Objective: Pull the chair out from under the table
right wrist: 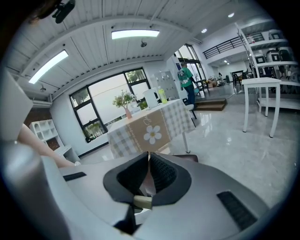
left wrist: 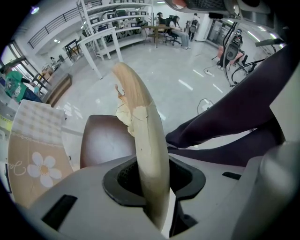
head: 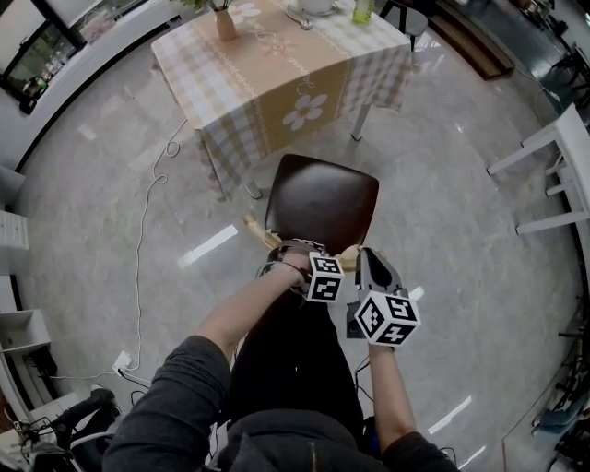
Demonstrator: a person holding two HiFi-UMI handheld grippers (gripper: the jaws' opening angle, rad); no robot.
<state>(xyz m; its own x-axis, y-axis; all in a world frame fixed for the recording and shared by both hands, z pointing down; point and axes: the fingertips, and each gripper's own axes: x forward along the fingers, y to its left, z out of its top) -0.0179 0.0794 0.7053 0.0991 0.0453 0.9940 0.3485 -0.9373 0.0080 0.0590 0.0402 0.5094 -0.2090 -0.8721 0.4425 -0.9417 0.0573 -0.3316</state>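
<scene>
The chair, with its dark brown seat [head: 323,203], stands on the floor just in front of the table with the checked cloth [head: 277,83]. Its pale wooden back rail [head: 258,229] is on my side. My left gripper [head: 290,253] points down and is shut on that rail. In the left gripper view the curved rail [left wrist: 140,131] runs up between the jaws of the left gripper [left wrist: 150,187], with the seat [left wrist: 101,140] beyond. My right gripper [head: 369,260] hangs beside the rail's right end. In the right gripper view the right gripper [right wrist: 148,157] has its tips touching, facing the table [right wrist: 150,129].
A white cable [head: 143,230] runs across the floor at the left to a power strip [head: 123,362]. White furniture [head: 553,166] stands at the right. A vase [head: 226,23] and dishes sit on the table. My own legs [left wrist: 234,126] are right behind the chair.
</scene>
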